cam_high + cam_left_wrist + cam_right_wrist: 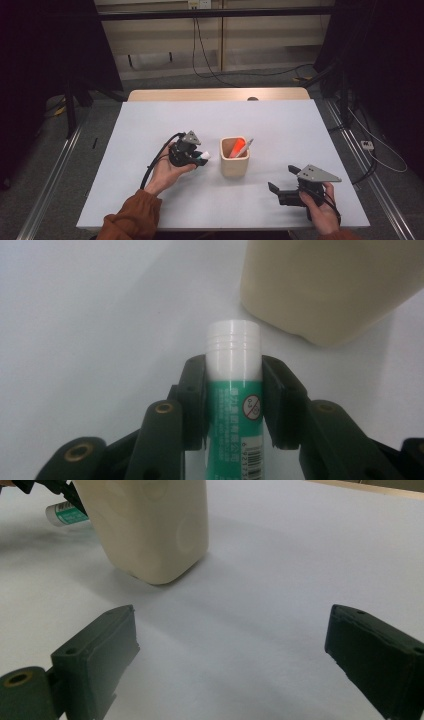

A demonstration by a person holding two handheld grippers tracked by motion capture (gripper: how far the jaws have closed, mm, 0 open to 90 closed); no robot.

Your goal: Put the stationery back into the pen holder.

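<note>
My left gripper (199, 159) is shut on a green-and-white glue stick (234, 390), white cap pointing toward the cream pen cup (234, 157) just to its right. The glue stick (203, 159) pokes out of the jaws in the high view, and the right gripper view catches it as well (64, 514). The cup (325, 285) holds an orange marker (239, 148) and a white pen. My right gripper (282, 179) rests near the table's front right, jaws spread wide with nothing between them (232, 650). The cup (147, 525) stands ahead of it.
The white table (280, 125) carries just the cup and the grippers. Beyond its far edge lies a wooden strip (215, 94), then floor with cables. Metal rails run along both sides of the table.
</note>
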